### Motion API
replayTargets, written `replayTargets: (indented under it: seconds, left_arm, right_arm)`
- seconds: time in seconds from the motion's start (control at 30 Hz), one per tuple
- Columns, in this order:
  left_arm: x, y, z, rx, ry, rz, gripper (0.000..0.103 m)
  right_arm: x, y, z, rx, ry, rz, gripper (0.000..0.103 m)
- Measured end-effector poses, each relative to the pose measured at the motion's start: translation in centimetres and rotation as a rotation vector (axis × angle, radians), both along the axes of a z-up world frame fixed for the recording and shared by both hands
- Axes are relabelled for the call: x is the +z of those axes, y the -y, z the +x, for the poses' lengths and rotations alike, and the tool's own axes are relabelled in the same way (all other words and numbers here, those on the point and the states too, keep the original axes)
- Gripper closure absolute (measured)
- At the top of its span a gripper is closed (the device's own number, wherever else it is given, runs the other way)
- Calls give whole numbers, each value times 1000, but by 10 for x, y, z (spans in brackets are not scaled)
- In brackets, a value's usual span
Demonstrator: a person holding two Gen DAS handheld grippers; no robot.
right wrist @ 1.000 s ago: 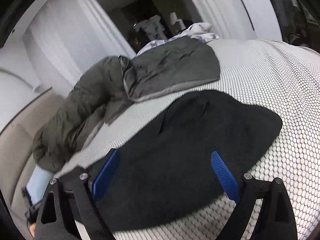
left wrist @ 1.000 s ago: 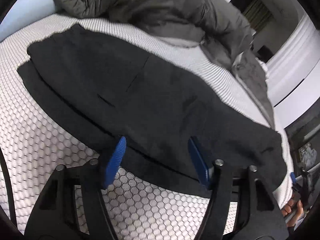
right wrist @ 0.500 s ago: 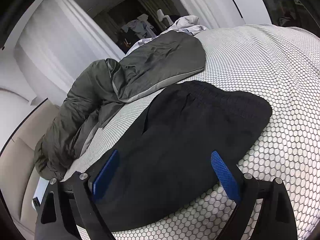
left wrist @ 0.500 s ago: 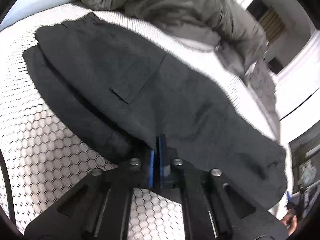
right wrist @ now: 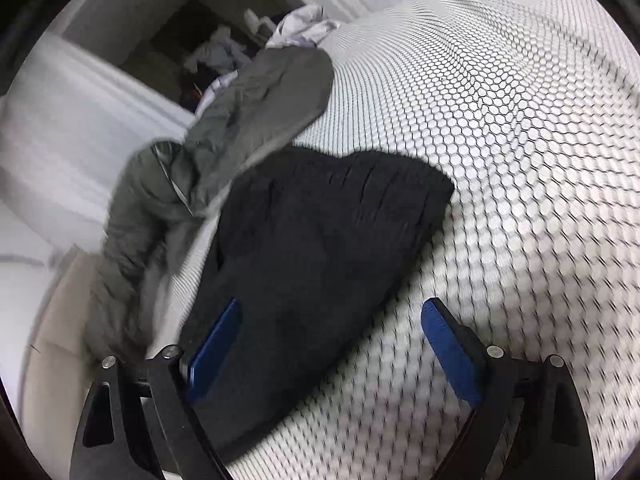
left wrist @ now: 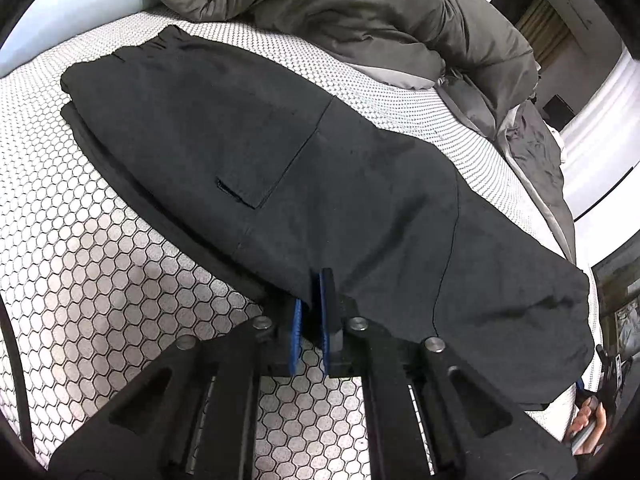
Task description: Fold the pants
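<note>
- Left wrist view: your left gripper (left wrist: 316,312) sits bottom centre, jaws clenched on the near edge of the pants (left wrist: 304,168).
- The pants run diagonally from upper left to lower right across the bed (left wrist: 92,264). They lie flat, and a second layer peeks out along the lower-left edge, so I'd judge the legs are already stacked lengthwise.
- A grey duvet (left wrist: 360,12) is bunched along the top of the frame, just beside the pants' far edge.
- Right wrist view: your right gripper (right wrist: 332,340) sits at the bottom, jaws released and wide, holding nothing. The left pad overlaps the pants (right wrist: 320,248); the right pad is over bare bed (right wrist: 520,140).
- The frame is motion-blurred, so fine detail is unreliable.
- Remaining, as I judge it: the crosswise folds. The pants are at full length.
- No brands, labels or writing readable in either view.
</note>
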State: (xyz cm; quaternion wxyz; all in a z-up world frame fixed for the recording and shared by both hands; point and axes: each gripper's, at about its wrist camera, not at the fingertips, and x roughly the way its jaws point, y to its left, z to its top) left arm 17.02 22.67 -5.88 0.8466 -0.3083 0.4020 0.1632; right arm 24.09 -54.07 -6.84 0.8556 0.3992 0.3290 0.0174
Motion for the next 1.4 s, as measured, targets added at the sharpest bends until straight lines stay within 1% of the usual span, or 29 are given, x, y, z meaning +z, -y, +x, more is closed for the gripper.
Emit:
replayTargets:
  seconds: [0.07,0.1,0.13,0.17,0.2,0.23,0.3,0.33,0.4,0.47,0.53,0.6,0.67,0.7,0.73,0.77,0.8,0.83,0.93,1.07,1.1,1.13,1.17,1.23,1.27,1.3,1.33,1.37,1.4]
  left_arm:
    - [0,-2,1,-1,2,1,99]
    - [0,-1,1,-1,3,1,99]
    - [-2,-1,2,0,3,-2,97]
    - [-2,0,3,1,4,-4,97]
    - [-1,1,5,2,4,-3,97]
    - [-2,1,5,2,3,-4,97]
    - [-3,1,5,-1,3,-4,97]
    - [-3,2,7,-7,4,-6,96]
    - [-3,4,12,-29,8,-8,92]
    - [-3,8,13,-46,7,-1,90]
    - [-1,11,13,-53,5,12,89]
    - [3,8,9,-42,15,-9,88]
    - [11,-5,-5,5,54,-53,78]
    - [15,-13,-14,36,74,-55,74]
    - [18,-22,-22,80,88,-39,62]
    - [19,-29,-26,124,91,-19,52]
    - [18,-41,-31,175,81,-5,50]
    - [14,-52,-33,207,69,-21,50]
    - [-1,-79,-26,239,87,-147,51]
    - [-6,-99,-10,298,124,-166,53]
    - [-9,-103,-8,320,142,-175,59]
    - [-12,-107,-8,348,153,-177,78]
    - [-15,-113,-10,362,147,-177,91]
    - [-13,-114,-16,370,171,-169,100]
    - [-9,-112,-20,384,182,-145,102]
    - [-3,-109,-25,394,195,-115,102]
    - [5,-105,-33,398,208,-88,102]
    - [11,-102,-41,404,219,-75,102]
    - [16,-101,-51,413,231,-67,102]
  right_arm:
    - [-6,17,6,-45,34,64,24]
    - [-10,22,9,-64,33,78,43]
    - [-16,29,14,-79,19,104,67]
    - [-20,31,15,-84,12,127,72]
    - [-16,31,11,-93,13,125,81]
    - [-2,28,1,-94,55,91,86]
    - [33,20,-21,-104,145,-32,90]
    - [54,14,-34,-111,183,-131,90]
    - [62,15,-41,-120,176,-210,90]
    - [38,27,-32,-149,32,-244,90]
    - [5,37,-20,-125,-130,-223,86]
    - [4,45,-22,-120,-124,-156,83]
    - [18,52,-32,-153,-92,-156,62]
    - [24,55,-38,-180,-61,-168,44]
    - [29,57,-44,-201,-39,-175,34]
    - [31,61,-48,-212,-34,-168,33]
    - [32,62,-49,-208,-33,-152,33]
    - [30,64,-48,-193,-29,-122,33]
    - [23,68,-48,-157,-41,-50,33]
    - [17,58,-33,-123,-63,-27,33]
    - [16,53,-26,-112,-65,-21,33]
    - [13,52,-22,-99,-67,-13,33]
    - [10,49,-20,-86,-66,-7,33]
    - [5,44,-14,-76,-62,-12,33]
    - [4,42,-13,-77,-62,-23,34]
    - [5,39,-11,-78,-61,-44,39]
    - [6,34,-6,-75,-59,-79,61]
    - [8,30,-5,-72,-57,-105,77]
    - [12,27,-7,-64,-33,-109,85]
